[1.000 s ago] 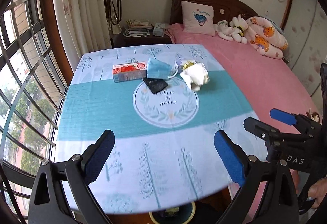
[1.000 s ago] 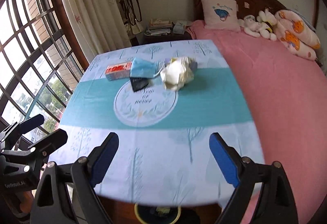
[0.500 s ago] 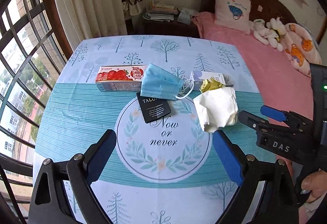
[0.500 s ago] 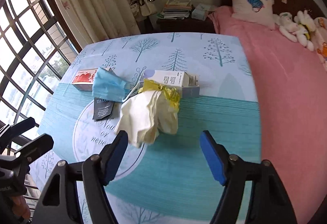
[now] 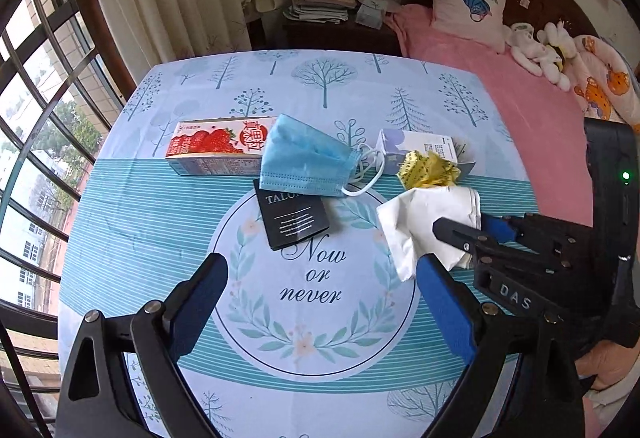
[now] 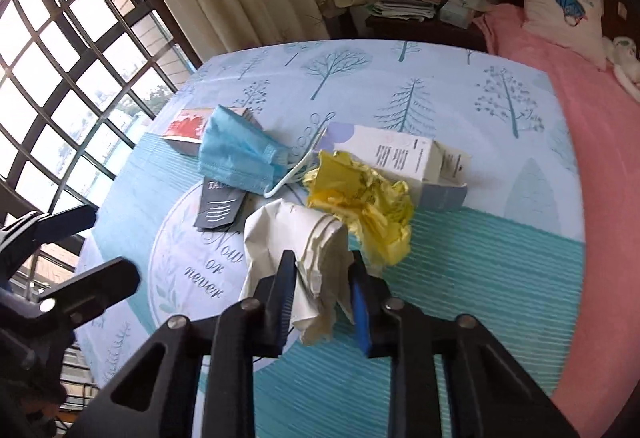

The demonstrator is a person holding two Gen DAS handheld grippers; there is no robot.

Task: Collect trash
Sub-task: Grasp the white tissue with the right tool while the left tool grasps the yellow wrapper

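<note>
Tablecloth-covered table; scattered trash

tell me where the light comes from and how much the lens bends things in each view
Left wrist view: daylight enters through the grid-paned window at left; the tree-print tablecloth edges bow outward, corners vignette black. Right wrist view: the same window is bright; the pink bedspread curves, and the crumpled white paper is sharp.

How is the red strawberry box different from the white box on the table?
The strawberry carton is red with fruit pictures; the white box is plain with small black print and a lilac patch. The strawberry carton's ends look shut, while the white box has an end flap hanging open. A blue face mask leans on the strawberry carton; crumpled yellow wrapper sits against the white box. Both lie flat on their sides on the tablecloth.
</note>
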